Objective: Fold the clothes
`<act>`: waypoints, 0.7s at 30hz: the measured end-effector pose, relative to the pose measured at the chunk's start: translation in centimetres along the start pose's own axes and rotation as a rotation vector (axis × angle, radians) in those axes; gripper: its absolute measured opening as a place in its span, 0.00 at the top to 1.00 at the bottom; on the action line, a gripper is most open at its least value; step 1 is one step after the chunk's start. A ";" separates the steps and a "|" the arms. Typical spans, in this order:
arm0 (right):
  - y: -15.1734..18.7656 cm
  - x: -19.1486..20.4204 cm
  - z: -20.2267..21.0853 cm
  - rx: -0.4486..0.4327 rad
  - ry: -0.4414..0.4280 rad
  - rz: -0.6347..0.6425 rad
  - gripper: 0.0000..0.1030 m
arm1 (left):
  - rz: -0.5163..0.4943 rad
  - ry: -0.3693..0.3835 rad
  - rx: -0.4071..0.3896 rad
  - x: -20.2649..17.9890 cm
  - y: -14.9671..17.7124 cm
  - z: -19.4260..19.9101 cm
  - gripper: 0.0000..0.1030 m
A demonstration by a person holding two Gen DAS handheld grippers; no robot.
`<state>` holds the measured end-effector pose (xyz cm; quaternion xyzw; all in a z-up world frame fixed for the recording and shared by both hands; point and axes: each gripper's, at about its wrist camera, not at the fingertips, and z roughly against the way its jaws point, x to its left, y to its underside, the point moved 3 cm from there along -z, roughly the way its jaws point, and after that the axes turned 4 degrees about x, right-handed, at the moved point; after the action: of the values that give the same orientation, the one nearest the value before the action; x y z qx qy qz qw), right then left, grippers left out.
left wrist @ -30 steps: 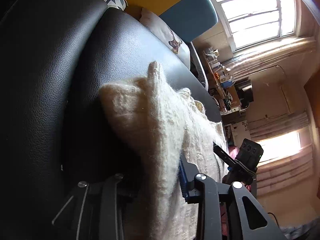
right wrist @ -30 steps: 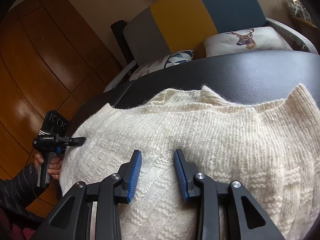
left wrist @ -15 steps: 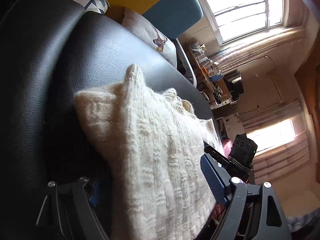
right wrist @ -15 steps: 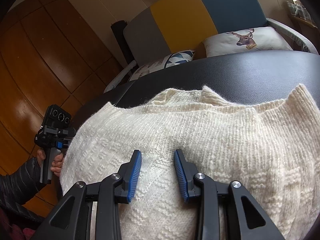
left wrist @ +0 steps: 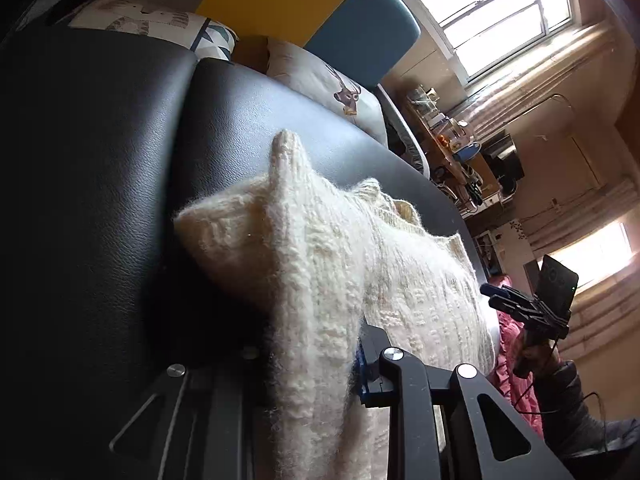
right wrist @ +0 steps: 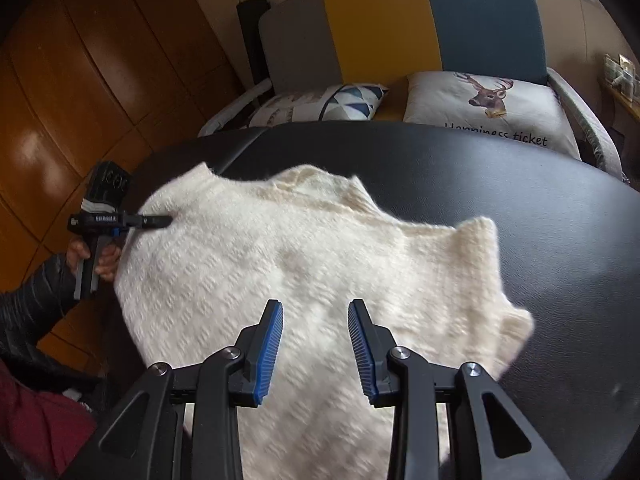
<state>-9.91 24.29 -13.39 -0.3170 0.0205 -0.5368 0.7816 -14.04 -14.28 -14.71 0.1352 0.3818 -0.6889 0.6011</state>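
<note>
Sweater (right wrist: 304, 264) lies spread on the black desk (right wrist: 520, 200). Only the right view shows its whole outline, with the left claw (right wrist: 160, 222) pinching the edge at 9 o'clock. The right claw (right wrist: 316, 340) hangs wide apart, now raised higher than before; the left reopened briefly, then reclamped.

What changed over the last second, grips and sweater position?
The left gripper opened briefly, then re-clamped on the cream sweater's left edge. The right gripper pulled back and up; its fingers, wider apart now, hover open above the knit. The sweater still lies spread on the black padded table, neckline away from the person.
</note>
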 end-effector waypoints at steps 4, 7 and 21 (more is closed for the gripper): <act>1.2 -1.1 -0.5 0.110 0.015 0.031 0.67 | -0.001 -0.046 0.002 0.3 -0.7 0.8 0.76; 2.0 -1.4 -1.8 0.181 0.061 0.087 0.67 | -0.011 -0.064 0.005 0.3 -1.1 1.4 0.76; 3.1 -1.9 -3.2 0.191 0.124 0.045 0.62 | 0.108 0.140 -0.119 -1.0 0.0 4.1 0.77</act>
<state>-9.40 25.06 -18.14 -0.2069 0.0246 -0.5371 0.8174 -12.69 -16.37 -11.25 0.1675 0.4555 -0.6202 0.6163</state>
